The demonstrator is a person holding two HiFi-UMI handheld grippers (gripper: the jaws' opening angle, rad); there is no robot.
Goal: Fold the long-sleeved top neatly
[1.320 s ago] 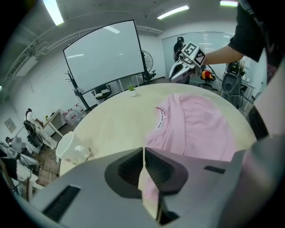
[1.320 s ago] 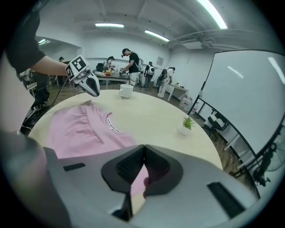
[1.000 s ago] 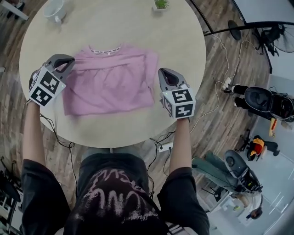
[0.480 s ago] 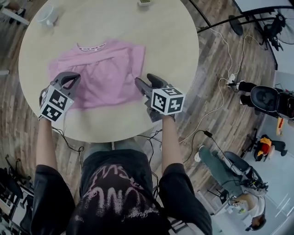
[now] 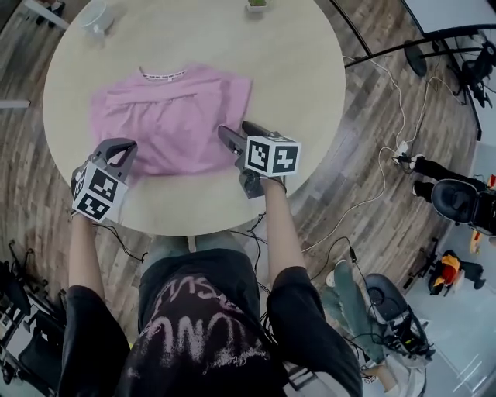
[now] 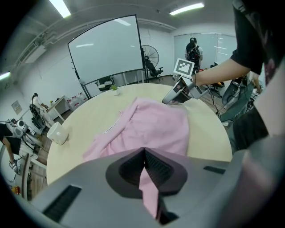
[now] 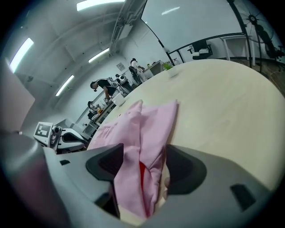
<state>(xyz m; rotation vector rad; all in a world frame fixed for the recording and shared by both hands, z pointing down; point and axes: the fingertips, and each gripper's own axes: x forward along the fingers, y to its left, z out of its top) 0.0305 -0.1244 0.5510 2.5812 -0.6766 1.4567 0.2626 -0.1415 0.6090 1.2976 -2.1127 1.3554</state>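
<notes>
The pink long-sleeved top [image 5: 170,116] lies flat on the round table [image 5: 294,70], sleeves folded in, collar at the far side. My left gripper [image 5: 124,147] sits at its near left corner. In the left gripper view this gripper [image 6: 144,153] is shut on a strip of the pink top [image 6: 153,127]. My right gripper [image 5: 232,138] is at the near right corner. Its jaws are opening, and in the right gripper view [image 7: 141,167] a bunched fold of the top [image 7: 142,124] hangs loose between them.
A white mug [image 5: 94,15] and a small potted plant [image 5: 256,5] stand at the table's far edge. Cables run over the wooden floor [image 5: 387,178] to the right, near a stand and chairs. People stand in the background of the gripper views.
Both grippers came toward the near hem of the top, the left from its left edge to its near left corner. The right gripper rolled over and its jaws opened.
</notes>
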